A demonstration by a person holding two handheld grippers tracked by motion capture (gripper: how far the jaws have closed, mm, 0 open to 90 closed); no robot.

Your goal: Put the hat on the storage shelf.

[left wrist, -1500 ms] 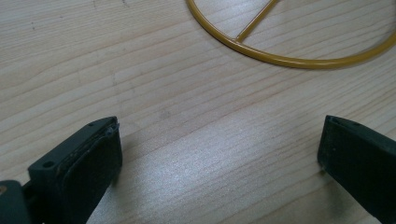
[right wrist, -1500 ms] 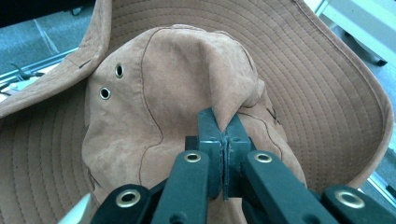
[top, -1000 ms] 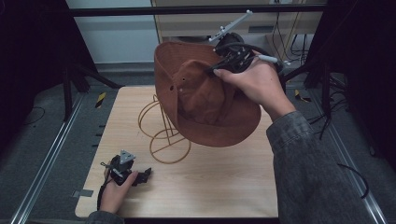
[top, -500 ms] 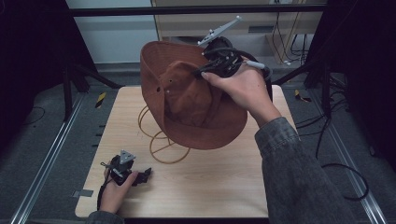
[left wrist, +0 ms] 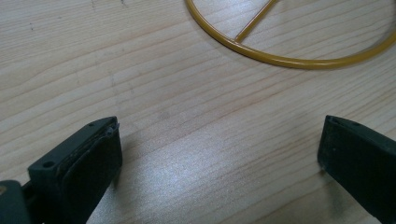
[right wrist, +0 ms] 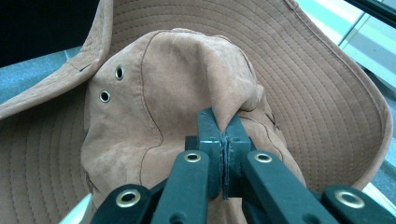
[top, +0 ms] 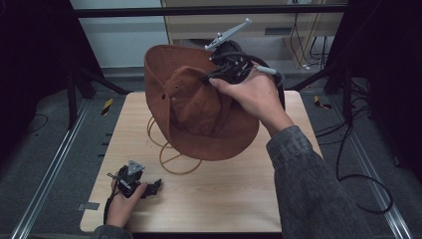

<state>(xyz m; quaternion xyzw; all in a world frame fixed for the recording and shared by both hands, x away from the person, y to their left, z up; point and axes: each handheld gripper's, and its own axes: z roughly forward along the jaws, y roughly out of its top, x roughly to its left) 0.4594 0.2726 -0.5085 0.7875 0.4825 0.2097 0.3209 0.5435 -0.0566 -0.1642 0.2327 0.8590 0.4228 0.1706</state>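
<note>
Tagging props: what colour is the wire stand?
Mustard yellow wire stand; clearest in the left gripper view.

A light wooden table stood on a grey floor between dark frame posts. Black cables trailed beside it, and a yellow-and-black strip lay near its far corner.

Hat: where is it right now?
In the high view the brown hat hangs above the table's far middle, over the yellow wire stand, pinched at its crown by the right gripper.
</note>
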